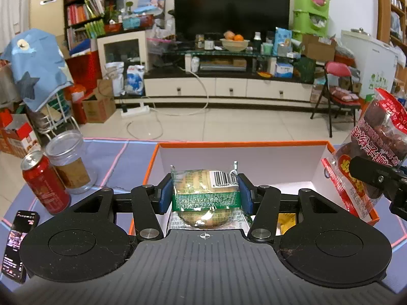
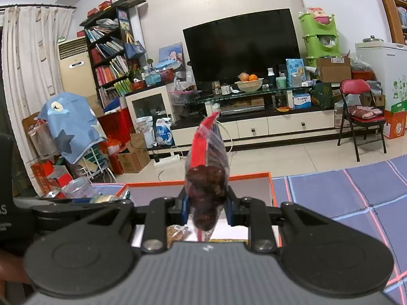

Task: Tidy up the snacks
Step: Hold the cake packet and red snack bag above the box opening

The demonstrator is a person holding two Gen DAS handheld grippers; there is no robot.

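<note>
My left gripper (image 1: 205, 193) is shut on a clear-wrapped round pastry with a green band (image 1: 206, 198), held over the open orange box with a white inside (image 1: 244, 158). My right gripper (image 2: 206, 209) is shut on a clear bag of dark red dates with red print (image 2: 206, 190), held upright above the same box (image 2: 254, 186). That bag (image 1: 374, 152) and the right gripper also show at the right edge of the left wrist view, over the box's right wall. Other packets (image 1: 286, 222) lie in the box, mostly hidden.
A red drink can (image 1: 44, 183) and a clear plastic jar (image 1: 70, 162) stand on the blue patterned table cover (image 1: 122, 160) left of the box. A phone (image 1: 17, 244) lies at the near left. The cover (image 2: 338, 195) extends right of the box.
</note>
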